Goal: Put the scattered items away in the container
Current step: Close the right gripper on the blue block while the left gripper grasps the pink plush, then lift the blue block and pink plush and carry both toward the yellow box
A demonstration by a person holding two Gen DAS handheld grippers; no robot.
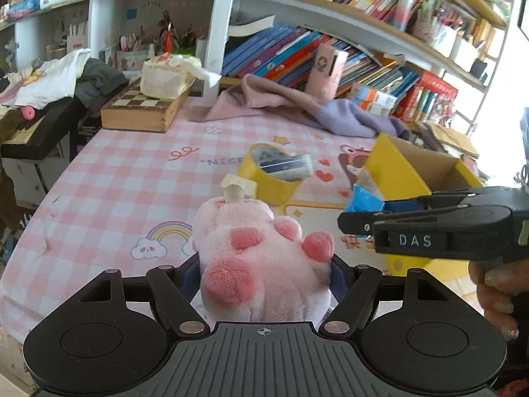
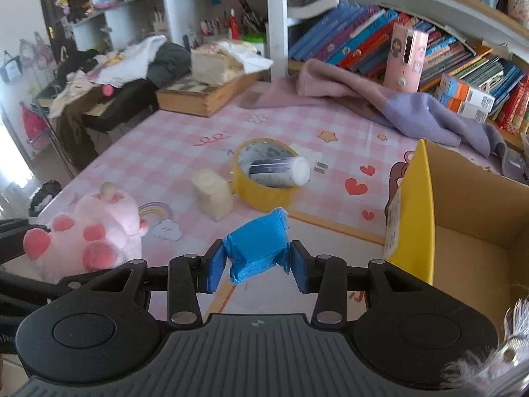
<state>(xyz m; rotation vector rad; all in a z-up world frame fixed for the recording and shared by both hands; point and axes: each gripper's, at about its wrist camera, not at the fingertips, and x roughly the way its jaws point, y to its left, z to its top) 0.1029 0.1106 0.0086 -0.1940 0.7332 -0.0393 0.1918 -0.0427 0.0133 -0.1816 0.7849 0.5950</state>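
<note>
A pink plush paw toy point(image 1: 261, 264) fills the space between the fingers of my left gripper point(image 1: 264, 276), which is shut on it above the pink checked mat. My right gripper point(image 2: 256, 266) is shut on a crumpled blue packet point(image 2: 256, 248), its blue pads pressing both sides. In the left wrist view the right gripper point(image 1: 350, 221) hangs to the right with the packet point(image 1: 363, 200), just in front of the yellow cardboard box point(image 1: 396, 172). The box point(image 2: 420, 205) stands open at the right, and the plush point(image 2: 96, 231) is at the left.
On the mat lie a yellow tape roll point(image 2: 264, 195) with a white-capped tube point(image 2: 281, 170) resting in it, a cream bottle point(image 2: 213, 193) and a white plug point(image 2: 310, 158). A purple cloth point(image 1: 297, 106), a chessboard box point(image 1: 142, 109) and bookshelves line the back.
</note>
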